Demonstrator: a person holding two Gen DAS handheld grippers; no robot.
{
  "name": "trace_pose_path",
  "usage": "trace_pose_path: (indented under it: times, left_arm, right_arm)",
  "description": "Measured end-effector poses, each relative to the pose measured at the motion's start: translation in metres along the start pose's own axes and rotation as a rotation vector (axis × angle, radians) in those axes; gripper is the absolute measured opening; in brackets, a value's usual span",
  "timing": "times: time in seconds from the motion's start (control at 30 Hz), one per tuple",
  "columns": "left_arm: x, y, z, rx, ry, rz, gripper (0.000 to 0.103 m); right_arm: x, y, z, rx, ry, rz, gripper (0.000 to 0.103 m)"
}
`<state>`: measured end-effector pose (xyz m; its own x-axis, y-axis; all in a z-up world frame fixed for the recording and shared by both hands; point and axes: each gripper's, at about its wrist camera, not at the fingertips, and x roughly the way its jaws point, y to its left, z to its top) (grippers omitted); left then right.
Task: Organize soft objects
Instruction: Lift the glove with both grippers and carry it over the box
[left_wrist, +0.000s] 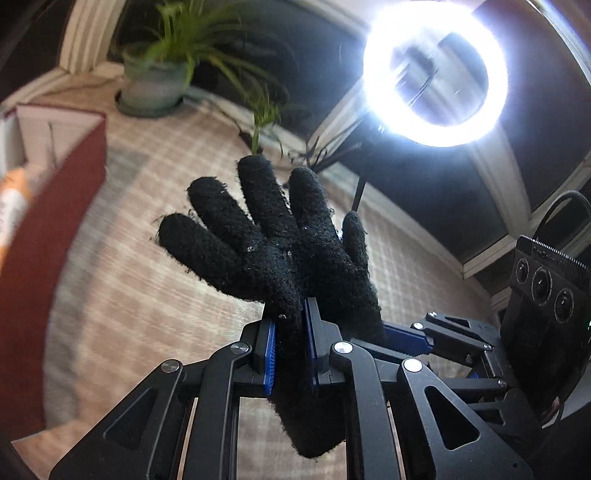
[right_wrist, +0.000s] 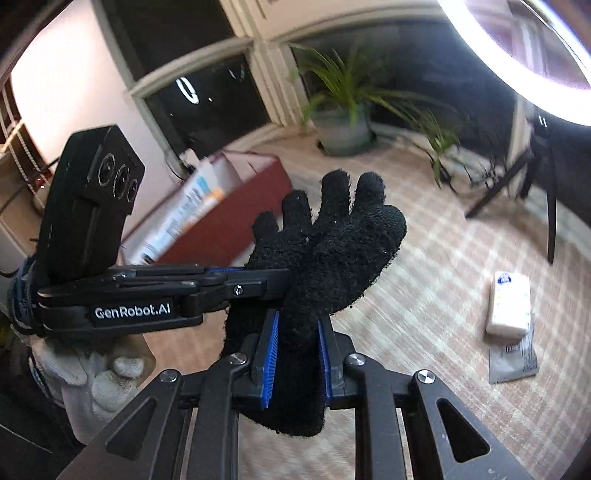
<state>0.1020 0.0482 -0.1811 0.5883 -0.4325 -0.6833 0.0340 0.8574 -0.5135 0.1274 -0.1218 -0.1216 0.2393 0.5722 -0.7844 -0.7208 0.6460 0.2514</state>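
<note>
While both claws are clamped on the black glove (left_wrist: 280, 258) — left gripper (left_wrist: 290, 347) and right gripper (right_wrist: 295, 350) pinching its cuff end between blue ribbed pads — it hangs clear above the checked tablecloth (left_wrist: 147, 240). Step in hand looks like the carry; next probably calls for reaching the red box (right_wrist: 236, 218). Fuzzy knit, limp, fingers splayed.

My left gripper (left_wrist: 290, 332) and my right gripper (right_wrist: 297, 341), both pitched downward and meeting crosswise, jaws clamped; my white-gloved left hand (right_wrist: 98, 384) grips the handle.
</note>
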Motion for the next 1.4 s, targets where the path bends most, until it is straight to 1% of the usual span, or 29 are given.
trace_pose_path:
  times: [0.17, 0.33, 0.5, 0.7, 0.8, 0.97, 1.13, 1.4]
  left_arm:
    - [-0.049, 0.011, 0.008, 0.004, -0.074, 0.012, 0.012]
    - [-0.096, 0.036, 0.011, -0.001, -0.143, 0.045, 0.012]
    - [-0.134, 0.069, 0.010, -0.027, -0.192, 0.086, 0.012]
    - [-0.163, 0.111, 0.012, -0.069, -0.221, 0.136, 0.012]
    - [-0.170, 0.134, 0.013, -0.093, -0.220, 0.152, 0.012]
    - [-0.176, 0.165, 0.013, -0.107, -0.201, 0.177, 0.012]
    - [-0.169, 0.191, 0.017, -0.120, -0.168, 0.190, 0.012]
    - [-0.161, 0.213, 0.016, -0.136, -0.131, 0.202, 0.012]
  right_arm:
    - [-0.007, 0.049, 0.019, -0.050, -0.057, 0.037, 0.017]
    - [0.002, 0.098, 0.038, -0.102, -0.085, 0.088, 0.017]
    - [0.024, 0.147, 0.057, -0.152, -0.091, 0.131, 0.017]
    - [0.061, 0.188, 0.078, -0.188, -0.069, 0.169, 0.017]
    - [0.078, 0.205, 0.083, -0.196, -0.055, 0.179, 0.017]
    - [0.105, 0.230, 0.087, -0.203, -0.033, 0.167, 0.017]
    - [0.130, 0.238, 0.088, -0.191, -0.008, 0.145, 0.017]
    - [0.158, 0.238, 0.088, -0.188, 0.033, 0.088, 0.017]
